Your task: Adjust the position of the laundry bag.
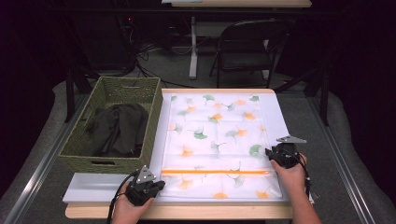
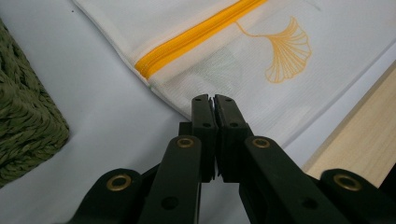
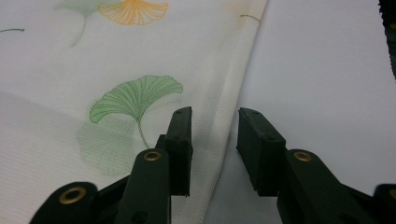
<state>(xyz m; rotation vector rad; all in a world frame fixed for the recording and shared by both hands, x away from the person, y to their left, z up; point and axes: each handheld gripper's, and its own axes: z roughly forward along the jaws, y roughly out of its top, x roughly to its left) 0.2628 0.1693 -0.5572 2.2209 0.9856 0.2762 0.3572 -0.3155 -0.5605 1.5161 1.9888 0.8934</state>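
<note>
High view: white mesh bag (image 1: 219, 144) with leaf prints and an orange zipper (image 1: 215, 172), flat on a white sheet (image 1: 100, 186) on the surface (image 1: 187, 212). Left gripper (image 1: 148, 185) at the bag's near left corner, right gripper (image 1: 276, 154) at its right edge. Green woven basket (image 1: 81, 140) just left of the bag, dark cloth (image 1: 119, 128) inside, folds hard to make out. Folding chair (image 1: 247, 46) behind, mostly lost in the dark.

Left gripper view: jaws shut tight at the bag's corner edge (image 2: 205, 88); pinched cloth hidden between them, so hold not sure. Basket cut off at the picture's edge.

Right gripper view: jaws open, one on each side of the bag's edge (image 3: 233, 107), not pressing on it. Leaf prints at the top cut off.
</note>
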